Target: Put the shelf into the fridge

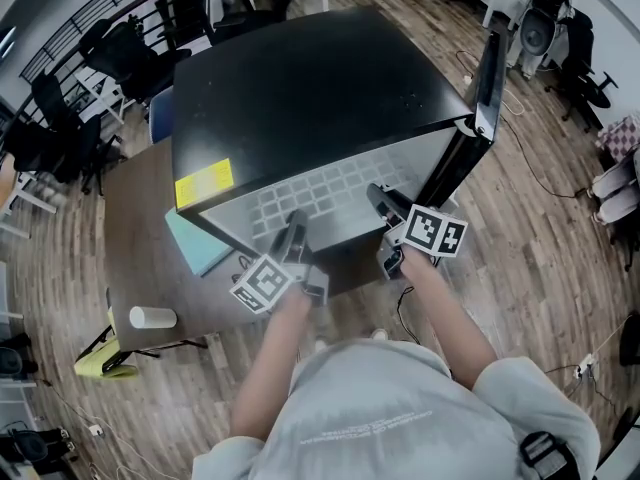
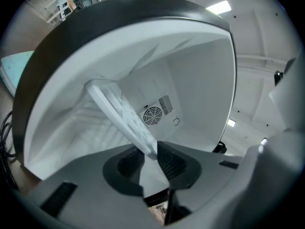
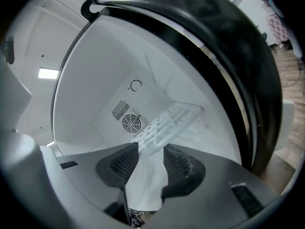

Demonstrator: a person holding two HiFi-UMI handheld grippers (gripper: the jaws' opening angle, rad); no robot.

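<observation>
The black mini fridge (image 1: 320, 88) stands on a table with its door (image 1: 488, 68) swung open at the right. The white grid shelf (image 1: 320, 190) lies at the fridge's mouth, reaching into the white interior. My left gripper (image 1: 296, 226) is shut on the shelf's near left edge. In the left gripper view the shelf (image 2: 121, 111) runs tilted from between the pads of the left gripper (image 2: 151, 156) toward the back wall. My right gripper (image 1: 378, 200) holds the near right edge. In the right gripper view the shelf (image 3: 169, 120) fills the wide gap of the right gripper (image 3: 150, 156).
A round fan vent (image 2: 152, 114) sits on the fridge's back wall. The wooden table (image 1: 135, 238) carries a teal sheet (image 1: 195, 246) and a white cylinder (image 1: 152, 318). Chairs (image 1: 60, 118) stand at the upper left. Cables (image 1: 540, 173) run over the wooden floor.
</observation>
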